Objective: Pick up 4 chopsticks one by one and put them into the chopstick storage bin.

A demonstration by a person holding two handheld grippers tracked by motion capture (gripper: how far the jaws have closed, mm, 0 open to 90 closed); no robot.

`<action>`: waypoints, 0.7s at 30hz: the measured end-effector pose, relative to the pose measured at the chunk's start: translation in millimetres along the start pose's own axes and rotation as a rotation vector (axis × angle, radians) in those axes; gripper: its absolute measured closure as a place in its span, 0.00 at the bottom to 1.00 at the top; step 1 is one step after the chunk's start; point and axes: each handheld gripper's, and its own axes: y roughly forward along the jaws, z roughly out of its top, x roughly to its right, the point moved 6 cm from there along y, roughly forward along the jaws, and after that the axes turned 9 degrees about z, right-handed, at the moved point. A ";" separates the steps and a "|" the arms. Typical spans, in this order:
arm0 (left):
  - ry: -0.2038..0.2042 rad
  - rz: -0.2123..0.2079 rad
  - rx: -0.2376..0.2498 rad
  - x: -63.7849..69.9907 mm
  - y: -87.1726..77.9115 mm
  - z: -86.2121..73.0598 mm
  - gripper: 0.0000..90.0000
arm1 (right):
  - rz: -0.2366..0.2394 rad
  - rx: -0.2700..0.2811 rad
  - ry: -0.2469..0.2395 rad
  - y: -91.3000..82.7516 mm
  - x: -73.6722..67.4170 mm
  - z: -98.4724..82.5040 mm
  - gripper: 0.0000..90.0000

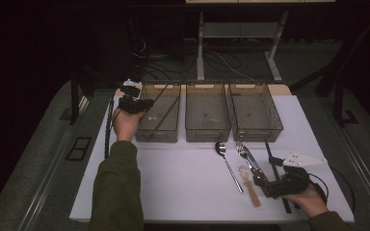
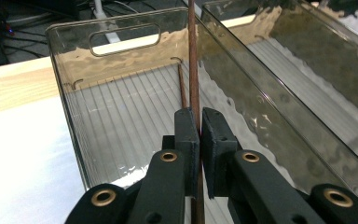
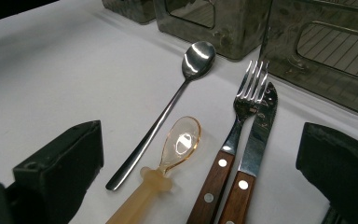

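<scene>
Right gripper (image 3: 200,163) rests low on table (image 1: 173,178), jaws spread, nothing between; spoon (image 3: 168,112), amber spoon (image 3: 179,144), fork (image 3: 242,116), knife (image 3: 258,135) lie just ahead. Farther: left gripper (image 2: 199,126) pinches chopstick (image 2: 193,60) over left bin (image 2: 121,116); second chopstick (image 2: 182,88) inside.

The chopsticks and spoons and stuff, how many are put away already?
One brown chopstick already lies in the left bin. The left gripper is shut on a second chopstick over that bin. The middle bin and right bin look empty. The metal spoon, plastic spoon, fork and knife wait by the open right gripper.
</scene>
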 end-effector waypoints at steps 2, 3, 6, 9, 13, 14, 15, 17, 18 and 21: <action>0.006 0.008 -0.004 -1.5 3.2 -1.7 0.95 | 0.001 0.001 0.003 -0.3 -0.3 0.0 0.01; 0.002 0.016 -0.005 -2.0 5.0 -2.6 0.95 | 0.000 0.002 0.002 -0.3 -0.1 0.1 0.01; -0.006 0.019 -0.007 -2.8 8.9 -3.9 0.95 | 0.003 0.002 0.000 0.0 0.0 0.2 0.01; -0.011 0.028 -0.014 -3.0 12.8 -5.5 0.95 | 0.003 0.008 -0.001 -0.5 -0.2 0.6 0.01; 0.002 0.048 -0.041 -2.6 16.9 -8.9 0.94 | 0.003 0.009 0.000 -0.8 -0.2 0.7 0.01; 0.007 0.053 -0.046 -2.5 17.8 -9.7 0.94 | 0.002 0.009 -0.002 -0.7 0.0 0.7 0.01; 0.008 0.054 -0.046 -2.1 18.3 -10.1 0.94 | 0.003 0.009 -0.002 -0.6 -0.1 0.7 0.01; 0.011 0.062 -0.054 -1.9 19.3 -11.1 0.94 | 0.005 0.008 -0.002 -0.8 -0.5 0.6 0.01; 0.014 0.072 -0.049 -1.8 19.6 -11.2 0.93 | 0.005 0.008 -0.001 -0.8 -0.6 0.7 0.01; 0.018 0.082 -0.051 -1.8 20.0 -11.6 0.86 | 0.005 0.008 -0.002 -0.8 -0.5 0.8 0.01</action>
